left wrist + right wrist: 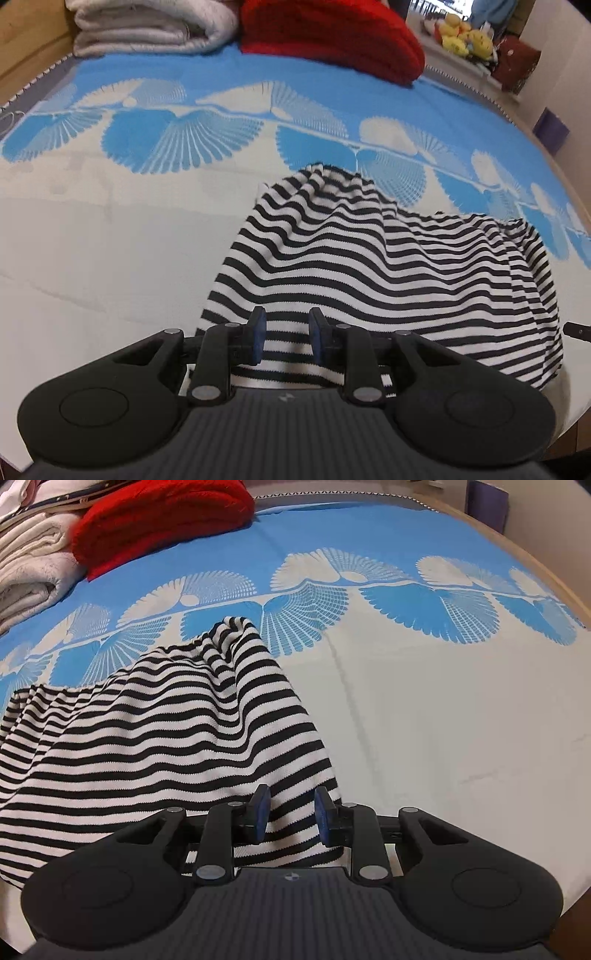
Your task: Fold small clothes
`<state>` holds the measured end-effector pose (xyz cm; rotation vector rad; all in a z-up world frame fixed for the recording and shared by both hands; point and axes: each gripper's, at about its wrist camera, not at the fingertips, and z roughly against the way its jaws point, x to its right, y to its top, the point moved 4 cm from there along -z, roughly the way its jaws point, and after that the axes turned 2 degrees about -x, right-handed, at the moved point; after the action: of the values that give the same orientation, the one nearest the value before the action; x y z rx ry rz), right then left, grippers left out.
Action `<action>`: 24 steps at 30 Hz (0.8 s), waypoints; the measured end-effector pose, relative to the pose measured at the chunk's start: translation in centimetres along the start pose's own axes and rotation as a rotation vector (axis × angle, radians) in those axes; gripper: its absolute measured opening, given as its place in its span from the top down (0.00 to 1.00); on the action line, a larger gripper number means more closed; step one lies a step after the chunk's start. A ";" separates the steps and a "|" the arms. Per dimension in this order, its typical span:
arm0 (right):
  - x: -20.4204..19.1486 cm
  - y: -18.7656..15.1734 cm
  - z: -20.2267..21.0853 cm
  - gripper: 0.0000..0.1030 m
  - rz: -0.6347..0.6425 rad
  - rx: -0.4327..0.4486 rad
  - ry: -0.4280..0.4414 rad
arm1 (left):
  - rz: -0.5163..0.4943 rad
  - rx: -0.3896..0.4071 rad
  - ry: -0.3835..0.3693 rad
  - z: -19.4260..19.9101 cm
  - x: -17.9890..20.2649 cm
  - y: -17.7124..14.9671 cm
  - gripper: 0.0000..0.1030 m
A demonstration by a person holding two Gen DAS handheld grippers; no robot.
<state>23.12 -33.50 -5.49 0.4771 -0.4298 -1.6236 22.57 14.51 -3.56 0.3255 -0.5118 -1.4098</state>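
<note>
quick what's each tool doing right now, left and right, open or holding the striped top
Left tool: open, striped top between its pads, not clamped.
Right tool: open, same striped top between its pads, not clamped.

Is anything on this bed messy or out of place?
Only the striped garment: it lies rumpled and bunched on the blue-and-white bedspread, not flat. The white blanket and red knit behind it sit neatly folded.
</note>
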 end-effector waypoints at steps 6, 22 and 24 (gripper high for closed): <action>0.0 -0.3 1.5 0.74 0.005 0.031 0.019 | 0.020 0.045 -0.021 2.9 -1.7 -1.4 0.73; 2.6 -1.4 4.4 0.72 -0.033 0.099 -0.017 | 0.417 -0.272 -0.149 -2.0 -7.7 -7.2 0.40; 2.6 -1.4 4.3 0.72 -0.030 0.095 -0.026 | 0.458 -0.284 -0.156 -2.9 -8.1 -7.2 0.40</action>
<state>19.38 -35.95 -2.80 0.5370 -0.5233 -1.6444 17.34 21.25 -10.87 -0.1293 -0.4691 -1.0447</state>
